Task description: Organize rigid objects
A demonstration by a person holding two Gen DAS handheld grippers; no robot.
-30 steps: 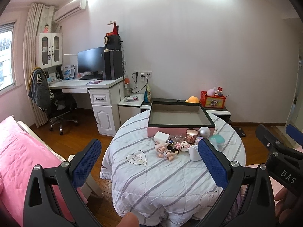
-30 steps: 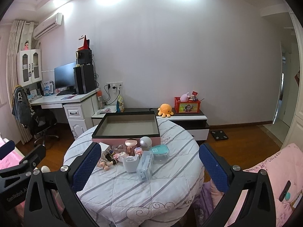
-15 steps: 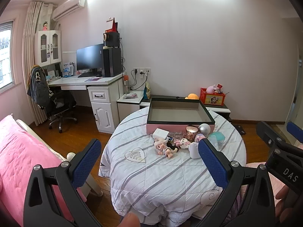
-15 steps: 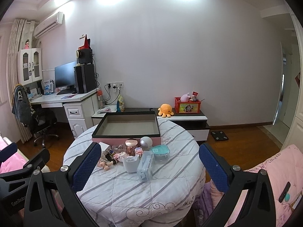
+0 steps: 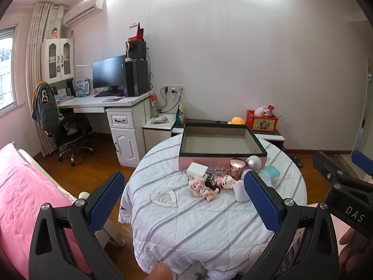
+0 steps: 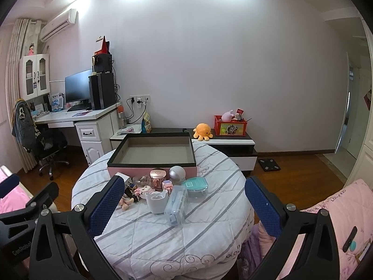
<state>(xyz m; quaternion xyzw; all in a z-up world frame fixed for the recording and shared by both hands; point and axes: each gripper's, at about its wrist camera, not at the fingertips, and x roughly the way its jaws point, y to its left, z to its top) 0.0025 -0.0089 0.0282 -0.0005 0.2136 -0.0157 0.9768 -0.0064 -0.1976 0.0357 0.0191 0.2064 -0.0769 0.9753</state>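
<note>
Both hand-held grippers, left (image 5: 181, 200) and right (image 6: 180, 204), gape wide, holding nothing, short of the round table (image 6: 163, 245).

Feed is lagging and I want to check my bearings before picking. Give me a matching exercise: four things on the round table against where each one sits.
Things:
1. white cup
2. clear blue case
3. teal round container
4. pink box

Places:
A. far side of the table, open top, nothing inside it
B. nearest the table's front edge, lying just right of the cup
C. rightmost of the cluster, behind the case
D. front of the cluster, between the small figurines and the case

Pairs: 1-D, 2-B, 3-C, 4-A
</note>
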